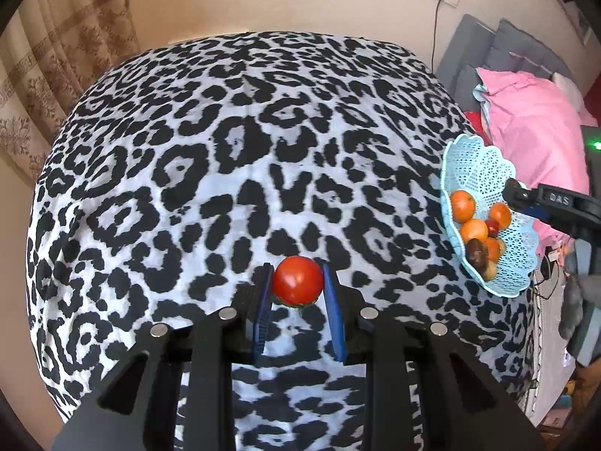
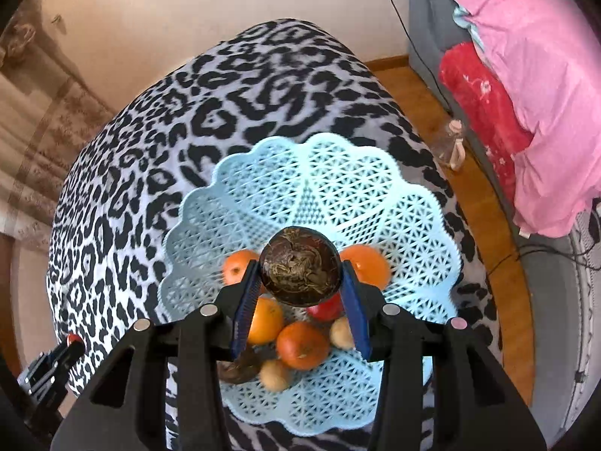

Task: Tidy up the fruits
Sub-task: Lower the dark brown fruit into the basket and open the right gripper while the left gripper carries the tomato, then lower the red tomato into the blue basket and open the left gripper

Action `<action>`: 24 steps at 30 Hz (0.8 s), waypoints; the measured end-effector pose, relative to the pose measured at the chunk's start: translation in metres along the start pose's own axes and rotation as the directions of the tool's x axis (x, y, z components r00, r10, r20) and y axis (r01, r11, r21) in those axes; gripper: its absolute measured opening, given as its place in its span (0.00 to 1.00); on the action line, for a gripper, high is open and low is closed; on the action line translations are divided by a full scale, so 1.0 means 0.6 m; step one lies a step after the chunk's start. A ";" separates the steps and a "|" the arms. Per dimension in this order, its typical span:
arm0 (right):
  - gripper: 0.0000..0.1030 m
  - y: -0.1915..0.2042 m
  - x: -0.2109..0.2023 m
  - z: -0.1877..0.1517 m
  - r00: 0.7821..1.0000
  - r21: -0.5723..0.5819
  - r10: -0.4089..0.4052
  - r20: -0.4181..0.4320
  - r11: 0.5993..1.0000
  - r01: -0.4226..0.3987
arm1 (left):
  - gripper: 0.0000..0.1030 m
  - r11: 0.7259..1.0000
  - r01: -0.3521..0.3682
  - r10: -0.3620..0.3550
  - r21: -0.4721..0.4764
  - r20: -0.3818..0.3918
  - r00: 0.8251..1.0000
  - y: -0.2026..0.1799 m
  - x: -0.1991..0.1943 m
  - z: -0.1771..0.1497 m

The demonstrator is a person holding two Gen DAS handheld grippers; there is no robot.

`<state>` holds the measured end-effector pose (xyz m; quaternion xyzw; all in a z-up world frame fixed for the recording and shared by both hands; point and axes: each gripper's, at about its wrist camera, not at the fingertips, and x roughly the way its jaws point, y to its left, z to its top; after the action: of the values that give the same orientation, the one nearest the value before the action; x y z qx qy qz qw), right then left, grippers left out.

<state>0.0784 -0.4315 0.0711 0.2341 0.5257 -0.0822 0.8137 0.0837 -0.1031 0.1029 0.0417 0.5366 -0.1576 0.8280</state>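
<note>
Right claw point(image 2: 300, 285) grips a dark fruit point(image 2: 300, 266) above the basket point(image 2: 413, 233); release low, onto a gap. Left claw point(image 1: 298, 285) pinches a tomato point(image 1: 298, 280), basket far right.

My table wears a leopard-print cloth point(image 1: 240, 143). Beige curtains point(image 1: 56, 56) hang left; pink bedding point(image 2: 533, 86) lies right, above a wooden floor point(image 2: 469, 195).
</note>
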 end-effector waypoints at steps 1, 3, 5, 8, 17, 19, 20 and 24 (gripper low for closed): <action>0.43 -0.004 0.004 0.004 1.000 -0.002 0.002 -0.001 1.000 -0.002 | 0.26 1.000 -0.003 0.003 0.004 0.000 1.000 -0.007 -0.001 -0.001; 0.43 -0.006 0.013 0.009 1.000 -0.010 0.006 -0.007 1.000 -0.006 | 0.26 1.000 -0.008 0.008 0.005 0.000 1.000 -0.015 -0.002 -0.002; 0.43 -0.006 0.023 0.012 1.000 -0.018 0.009 -0.017 1.000 -0.009 | 0.26 1.000 -0.013 0.013 0.005 -0.001 1.000 -0.023 -0.003 -0.003; 0.43 -0.001 0.033 0.014 0.999 -0.033 0.023 -0.029 0.999 -0.024 | 0.26 1.000 -0.021 0.021 0.009 0.002 1.000 -0.034 -0.005 -0.003; 0.57 -0.019 0.024 0.015 0.998 -0.006 0.065 -0.018 0.998 -0.065 | 0.26 0.999 -0.028 0.028 0.025 0.000 1.000 -0.062 -0.004 0.003; 0.57 -0.026 0.014 0.012 0.997 -0.004 0.072 -0.011 0.997 -0.072 | 0.26 0.999 -0.022 0.022 0.037 0.000 1.000 -0.073 -0.002 0.007; 0.57 -0.030 0.010 0.010 0.997 -0.004 0.074 -0.009 0.997 -0.074 | 0.26 0.999 -0.018 0.018 0.044 0.000 1.000 -0.080 0.000 0.009; 0.57 -0.052 -0.012 -0.006 0.998 0.005 0.069 0.004 0.998 -0.069 | 0.26 0.998 0.015 -0.014 0.064 -0.012 1.000 -0.108 0.011 0.019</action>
<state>0.0604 -0.4580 0.0669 0.2540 0.5154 -0.0561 0.8165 0.0765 -0.1683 0.1084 0.0655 0.5363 -0.1804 0.8219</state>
